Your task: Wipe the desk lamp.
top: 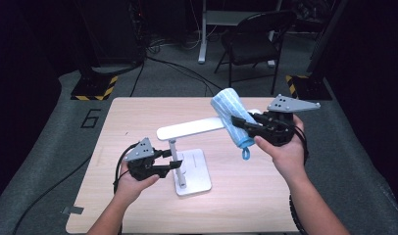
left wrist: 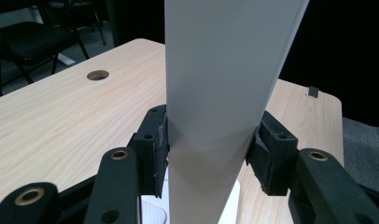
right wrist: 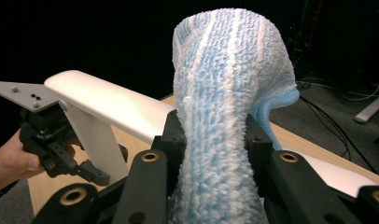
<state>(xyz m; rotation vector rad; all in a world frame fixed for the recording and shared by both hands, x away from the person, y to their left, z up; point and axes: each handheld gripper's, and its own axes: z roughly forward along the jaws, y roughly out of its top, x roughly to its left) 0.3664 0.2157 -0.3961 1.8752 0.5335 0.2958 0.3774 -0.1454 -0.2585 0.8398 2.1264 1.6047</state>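
If the blue cloth is pressed too hard on the lamp arm, centre frame, the lamp may be tipped. Its post is clamped by the left gripper, jaws part-closed; the cloth is pinched by the right gripper, jaws narrow.

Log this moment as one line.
left gripper: shut on lamp post | right gripper: shut on cloth | cloth over lamp head
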